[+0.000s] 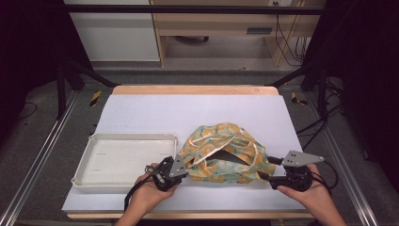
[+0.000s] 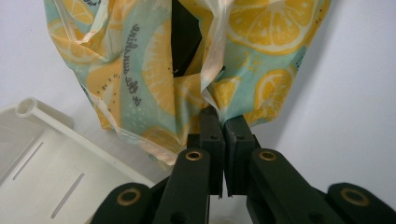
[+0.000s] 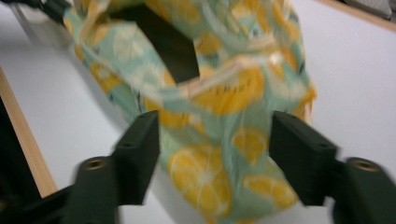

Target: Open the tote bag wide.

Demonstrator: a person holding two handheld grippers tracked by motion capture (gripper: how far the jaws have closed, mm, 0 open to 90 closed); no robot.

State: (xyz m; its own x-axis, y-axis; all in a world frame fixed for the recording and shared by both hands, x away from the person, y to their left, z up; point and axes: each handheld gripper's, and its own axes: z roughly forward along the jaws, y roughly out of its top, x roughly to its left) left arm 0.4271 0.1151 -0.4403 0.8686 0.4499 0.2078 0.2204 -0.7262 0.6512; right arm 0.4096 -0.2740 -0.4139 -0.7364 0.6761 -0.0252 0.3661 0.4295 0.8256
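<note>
Lemon-print cloth bag (image 1: 225, 153) is lying crumpled on the white tabletop (image 1: 155, 113), toward five o'clock of the surface, just beside the right rim of the empty white tray (image 1: 123, 160), which is sitting at about seven o'clock. The person is working both ends of it at once. The left hand-held gripper (image 1: 178, 165) is clenched on the bag's left edge; in its own view the black jaws are pressed together with a fold of printed fabric (image 2: 219, 100) pinched between their tips. The right hand-held gripper (image 1: 266, 168) is at the bag's three o'clock end with its jaws spread wide, straddling a bunch of the cloth (image 3: 219, 154) without closing on it yet.

Trouble, to my eye, is sitting on the right side. That gripper view is blurring, so the hand seems to be moving, and if the jaws close while sliding they could be catching only a loose outer layer or one of the pale handles instead of the bag's edge. Then any stretch or lift would be pulling the cloth out of the left pinch, which is holding only a thin fold, or dragging the bag against the tray's rim and shoving the tray.
</note>
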